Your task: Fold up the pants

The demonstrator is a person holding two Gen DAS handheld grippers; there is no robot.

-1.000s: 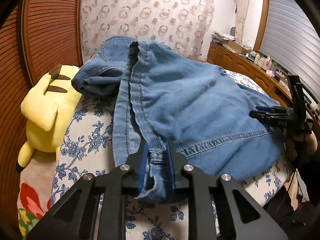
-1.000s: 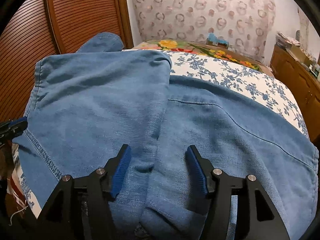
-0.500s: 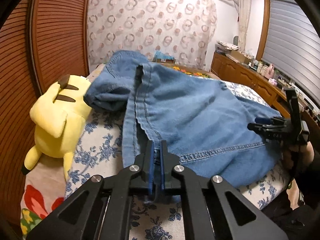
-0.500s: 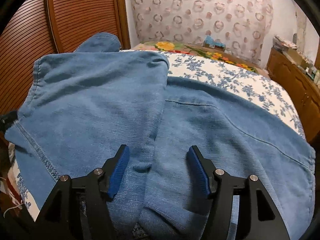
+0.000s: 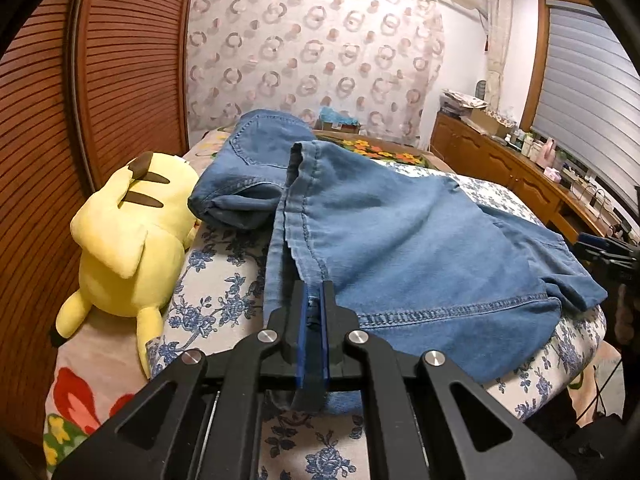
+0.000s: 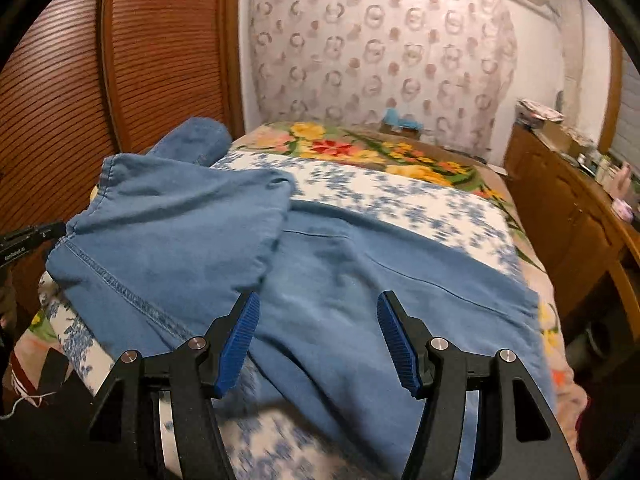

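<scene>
A pair of blue denim pants [image 5: 400, 232] lies spread across the bed [image 5: 224, 292], which is covered in a white sheet printed with blue flowers, with the cloth reaching the near edge of the bed and one part draped over another in a loose fold. The left claw [image 5: 314, 312] is pressed together and pinches a seamed edge of the pants near the near edge of the bed, a strip of denim showing between its blue pads and hanging down below them. From that grip a stitched seam runs away toward the far side of the bed, where a bunched part of the pants rests just beside a yellow plush toy with brown stripes on its back [image 5: 124, 236]; the toy lies along the left edge of the bed next to a brown slatted wooden door [image 5: 120, 60]. In the right wrist view the right claw [image 6: 318, 336] stands spread above the pants near the near edge of the bed, its blue ribbed pads apart with denim seen between them but nothing gripped. The folded-over upper layer of the pants lies to the left in that view, its hem stitching facing the near edge, and the flatter layer stretches toward the bed's right edge. A wooden cabinet [image 6: 560, 208] runs along the right side of the room.
</scene>
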